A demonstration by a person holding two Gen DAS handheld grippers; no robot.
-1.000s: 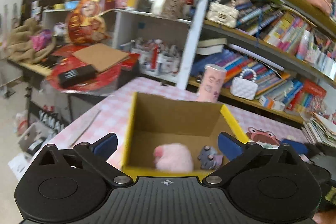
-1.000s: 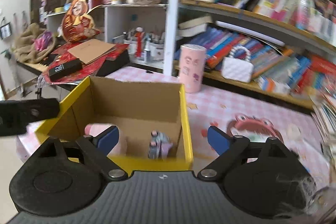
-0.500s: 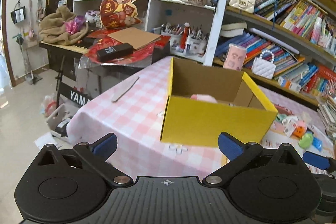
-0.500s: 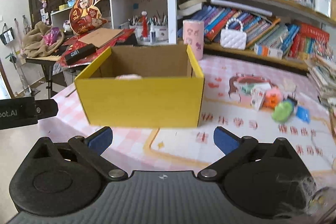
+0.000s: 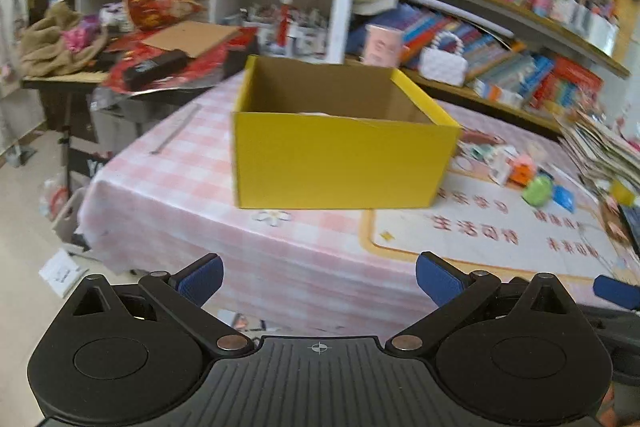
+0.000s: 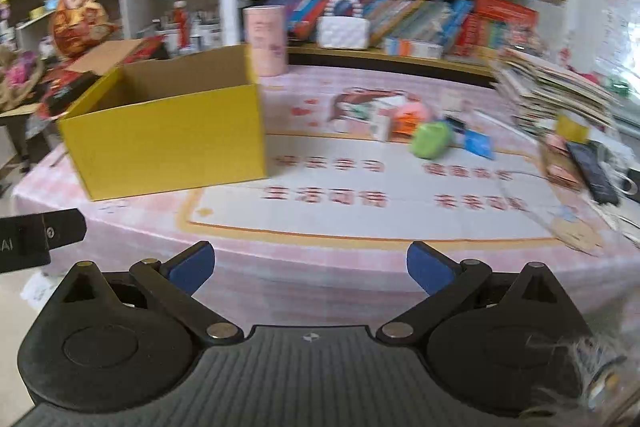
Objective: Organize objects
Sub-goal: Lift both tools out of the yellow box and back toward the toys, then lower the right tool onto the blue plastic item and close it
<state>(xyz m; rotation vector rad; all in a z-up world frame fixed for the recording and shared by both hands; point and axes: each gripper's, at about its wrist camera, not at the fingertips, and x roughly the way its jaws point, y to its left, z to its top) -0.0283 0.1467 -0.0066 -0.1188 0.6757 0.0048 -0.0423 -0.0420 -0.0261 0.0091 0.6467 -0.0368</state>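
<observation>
Left wrist view: the left gripper point(image 5: 318, 277) has its blue-padded jaws spread wide with nothing between them, hanging off the near edge of the pink-and-white checked tablecloth point(image 5: 176, 183). The open yellow cardboard box with a plain brown inside point(image 5: 340, 163) stands on that cloth; a sliver of something pale shows over its near wall. Right of the box, on a white mat with red characters point(image 5: 480, 227), lies a small heap of toys point(image 5: 520, 167), among them a round green piece point(image 5: 538, 190). Behind the box rise crowded wooden bookshelves point(image 5: 500, 11), with a pink cylindrical tin point(image 5: 382, 45) and a white quilted handbag point(image 5: 444, 61) just beyond it. Left of the box a side table carries red wrapping and a brown cardboard sheet point(image 5: 192, 37).

Right wrist view: the right gripper point(image 6: 308, 267) is likewise fully spread and empty. The yellow box point(image 6: 168, 143) sits at the left; the toy heap point(image 6: 400, 119) and green piece point(image 6: 430, 145) lie to its right, well apart from it. A stack of papers point(image 6: 560, 95) stands far right of the box. The other tool's black body point(image 6: 40, 239) pokes in at the left edge.

A second ago both cameras looked down into the box at a pink fluffy toy and a small grey one; both grippers have since drawn back past the table edge, so the box's outer wall now faces them.
</observation>
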